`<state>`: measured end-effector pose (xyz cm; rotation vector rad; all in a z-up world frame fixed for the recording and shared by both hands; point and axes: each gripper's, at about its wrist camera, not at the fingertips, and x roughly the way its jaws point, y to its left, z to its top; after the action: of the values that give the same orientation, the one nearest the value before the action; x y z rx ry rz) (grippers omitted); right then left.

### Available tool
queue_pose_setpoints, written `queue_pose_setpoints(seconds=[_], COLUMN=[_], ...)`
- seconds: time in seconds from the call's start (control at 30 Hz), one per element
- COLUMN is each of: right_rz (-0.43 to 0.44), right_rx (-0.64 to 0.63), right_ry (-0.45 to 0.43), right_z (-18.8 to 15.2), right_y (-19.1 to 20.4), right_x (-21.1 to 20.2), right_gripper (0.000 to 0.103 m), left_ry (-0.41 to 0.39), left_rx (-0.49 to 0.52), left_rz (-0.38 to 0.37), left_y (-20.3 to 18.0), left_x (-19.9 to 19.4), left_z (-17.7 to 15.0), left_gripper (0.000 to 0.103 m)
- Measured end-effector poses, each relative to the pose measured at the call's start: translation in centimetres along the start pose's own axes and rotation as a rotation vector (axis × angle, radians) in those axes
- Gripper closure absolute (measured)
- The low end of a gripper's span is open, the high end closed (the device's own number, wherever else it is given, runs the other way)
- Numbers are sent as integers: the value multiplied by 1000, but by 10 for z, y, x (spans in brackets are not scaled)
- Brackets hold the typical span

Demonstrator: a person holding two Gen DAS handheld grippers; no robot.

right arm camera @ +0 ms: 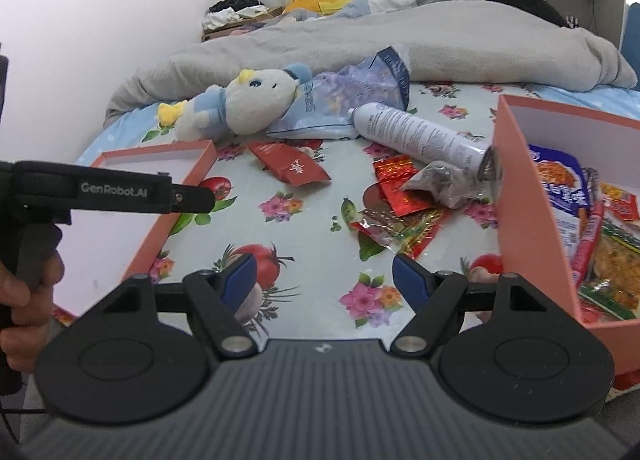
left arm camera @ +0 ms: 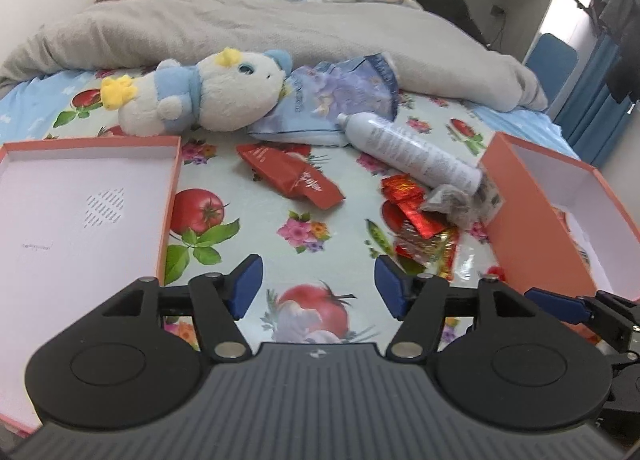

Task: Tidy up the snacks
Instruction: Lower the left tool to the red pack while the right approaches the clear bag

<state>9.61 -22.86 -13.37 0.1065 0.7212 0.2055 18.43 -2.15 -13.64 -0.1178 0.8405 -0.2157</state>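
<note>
Both grippers are open and empty above the fruit-print cloth. My left gripper (left arm camera: 318, 286) hovers over a printed tomato; my right gripper (right arm camera: 324, 282) does the same. A red snack packet (left arm camera: 294, 174) (right arm camera: 294, 166) lies mid-cloth. A heap of red and gold foil wrappers (left arm camera: 420, 226) (right arm camera: 400, 208) and a grey crumpled bag (left arm camera: 460, 200) (right arm camera: 444, 182) lie beside the orange box (left arm camera: 532, 216) (right arm camera: 528, 220) on the right. Several snack packs (right arm camera: 592, 228) fill that box. The orange lid (left arm camera: 80, 212) (right arm camera: 152, 200) lies empty on the left.
A plush toy (left arm camera: 200, 96) (right arm camera: 240, 104), a blue floral bag (left arm camera: 340, 96) (right arm camera: 344, 100) and a white spray can (left arm camera: 408, 150) (right arm camera: 420, 132) lie at the back. A grey blanket (left arm camera: 280, 28) is heaped behind them. The left gripper's body (right arm camera: 108, 192) reaches in from the left.
</note>
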Motion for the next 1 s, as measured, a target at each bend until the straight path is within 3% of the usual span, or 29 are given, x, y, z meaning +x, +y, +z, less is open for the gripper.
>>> queue_pose_setpoints(seconds=[0.3, 0.53, 0.77, 1.0], right_rz=[-55, -170, -222, -263], right_rx=[13, 22, 17, -52], right_ry=[19, 16, 6, -2], right_z=[17, 34, 49, 62], right_y=[-19, -45, -61, -69], right_x=[39, 74, 109, 134], right_gripper=[27, 27, 27, 27], left_ry=[64, 108, 146, 166], left_rx=[-71, -126, -232, -290], left_rz=[2, -16, -50, -55], left_y=[10, 15, 22, 25], left_x=[52, 101, 147, 177], left_z=[16, 34, 56, 68], left_gripper=[34, 34, 34, 34])
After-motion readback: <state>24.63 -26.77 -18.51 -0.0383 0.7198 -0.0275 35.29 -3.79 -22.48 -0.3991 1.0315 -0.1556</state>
